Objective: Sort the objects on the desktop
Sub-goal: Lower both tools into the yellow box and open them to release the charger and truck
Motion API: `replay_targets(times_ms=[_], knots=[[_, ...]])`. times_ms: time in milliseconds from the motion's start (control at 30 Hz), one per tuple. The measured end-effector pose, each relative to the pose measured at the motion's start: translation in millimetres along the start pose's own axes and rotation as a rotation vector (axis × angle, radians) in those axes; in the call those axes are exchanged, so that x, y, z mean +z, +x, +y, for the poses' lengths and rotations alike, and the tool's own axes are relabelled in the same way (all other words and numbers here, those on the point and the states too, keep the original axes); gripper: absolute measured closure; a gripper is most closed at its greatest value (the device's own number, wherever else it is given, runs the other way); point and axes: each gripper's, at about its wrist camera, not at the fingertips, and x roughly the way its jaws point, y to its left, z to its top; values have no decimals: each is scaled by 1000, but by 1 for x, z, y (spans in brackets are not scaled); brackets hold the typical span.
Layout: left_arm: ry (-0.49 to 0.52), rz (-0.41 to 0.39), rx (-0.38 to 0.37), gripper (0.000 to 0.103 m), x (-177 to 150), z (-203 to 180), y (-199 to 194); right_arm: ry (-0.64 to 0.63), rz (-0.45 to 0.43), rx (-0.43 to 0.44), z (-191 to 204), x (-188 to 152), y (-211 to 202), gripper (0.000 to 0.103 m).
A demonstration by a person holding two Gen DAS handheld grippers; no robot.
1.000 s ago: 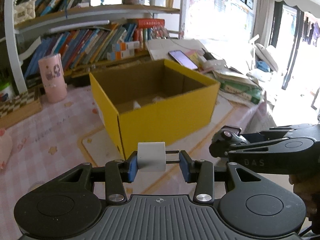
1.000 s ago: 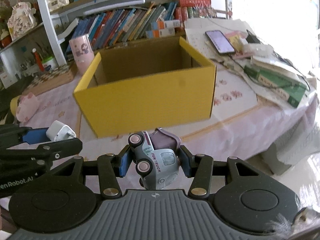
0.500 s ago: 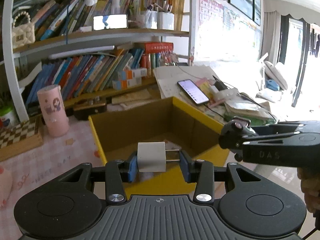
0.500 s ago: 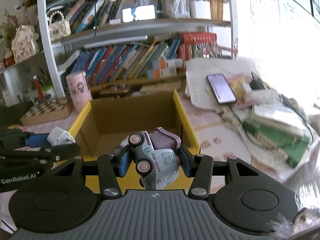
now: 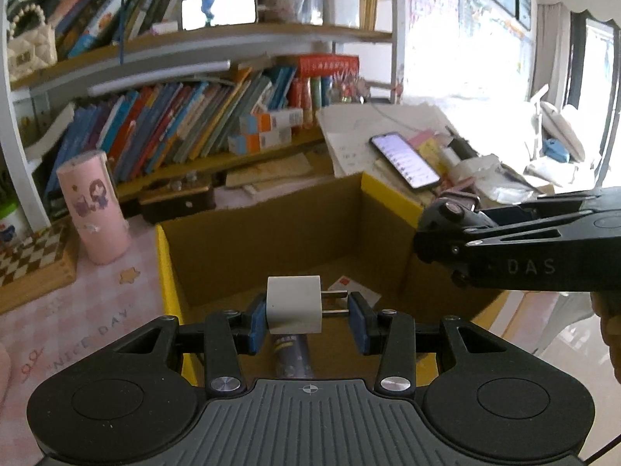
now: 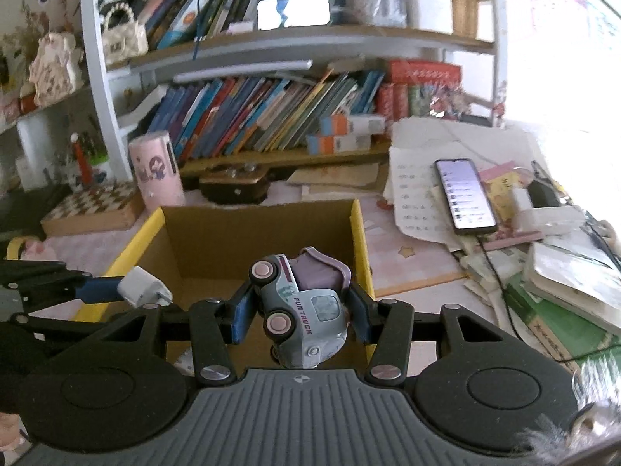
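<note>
My left gripper [image 5: 308,316] is shut on a white plug adapter [image 5: 294,305], its prongs against the right pad, and holds it above the open yellow cardboard box [image 5: 167,272]. My right gripper [image 6: 297,310] is shut on a small pale blue toy truck [image 6: 306,310] with pink wheels, also over the box [image 6: 359,240]. A dark tube [image 5: 291,357] and cards [image 5: 351,289] lie inside the box. The right gripper shows at the right of the left wrist view [image 5: 504,244]. The adapter shows at the left of the right wrist view [image 6: 141,285].
A pink cup [image 5: 93,209] and a chessboard [image 5: 35,256] stand left of the box. A phone [image 6: 464,196] lies on papers at the right, with stacked books [image 6: 562,287]. A bookshelf [image 5: 186,124] runs behind.
Both grippers have risen and moved forward over the box with their objects. The views now look down into the box instead of at its yellow front.
</note>
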Motion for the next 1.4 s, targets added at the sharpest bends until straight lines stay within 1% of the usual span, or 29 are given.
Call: replay_targets(times_ms=[300, 433, 567, 733, 933, 1000, 1233, 1333, 1400], knots=[[-37, 80, 28, 62, -5, 7, 29, -122, 127, 52, 6, 3, 47, 56], [-37, 106, 27, 62, -5, 6, 37, -193, 205, 62, 9, 4, 69, 56], [-39, 126, 28, 62, -5, 6, 43, -292, 246, 56, 16, 6, 83, 56], [-43, 149, 20, 62, -4, 6, 47, -391, 292, 75, 21, 7, 93, 56], [-56, 156, 13, 62, -5, 6, 50, -494, 302, 51, 28, 4, 102, 56], [-56, 156, 13, 62, -5, 6, 50, -509, 300, 49, 28, 4, 103, 56], [-60, 150, 10, 60, -5, 7, 50, -487, 284, 53, 26, 5, 101, 56], [-64, 129, 9, 59, -5, 7, 46, -461, 274, 62, 24, 7, 99, 55], [-65, 117, 15, 56, -4, 7, 43, -443, 265, 65, 24, 8, 96, 54]])
